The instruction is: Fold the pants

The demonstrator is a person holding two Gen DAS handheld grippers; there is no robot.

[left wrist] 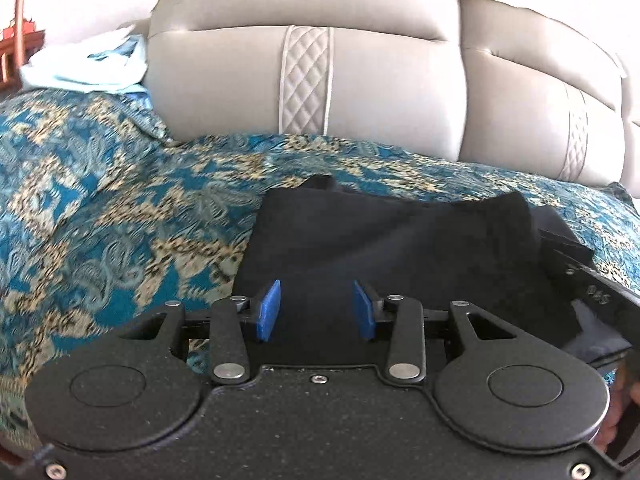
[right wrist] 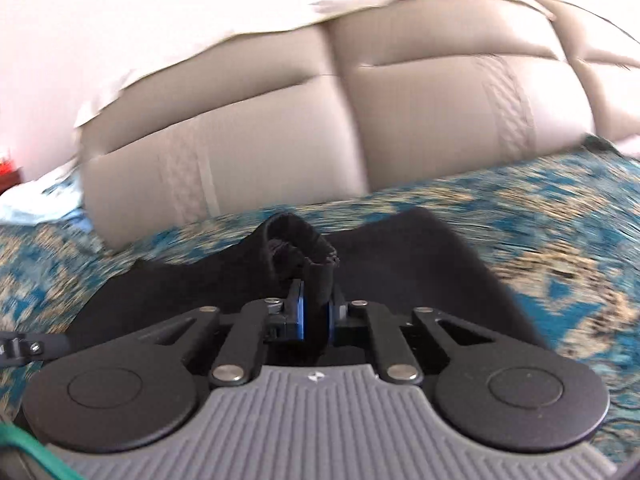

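Black pants [left wrist: 400,240] lie on a teal and gold patterned bedspread [left wrist: 100,200]. My left gripper [left wrist: 316,312] hovers over their near left part. Its blue pads [left wrist: 269,312] stand apart, with flat black cloth showing in the gap and nothing pinched. In the right wrist view the pants [right wrist: 420,264] spread across the middle. My right gripper [right wrist: 316,316] is shut on a bunched fold of the pants [right wrist: 304,248], which rises in a loop above the blue pads. The right wrist view is blurred by motion.
A padded beige headboard [left wrist: 360,80] stands close behind the pants. A light blue cloth [left wrist: 88,64] lies at the far left by the headboard, with red-brown wooden furniture [left wrist: 20,40] beyond it. Patterned bedspread [right wrist: 560,240] stretches to the right of the pants.
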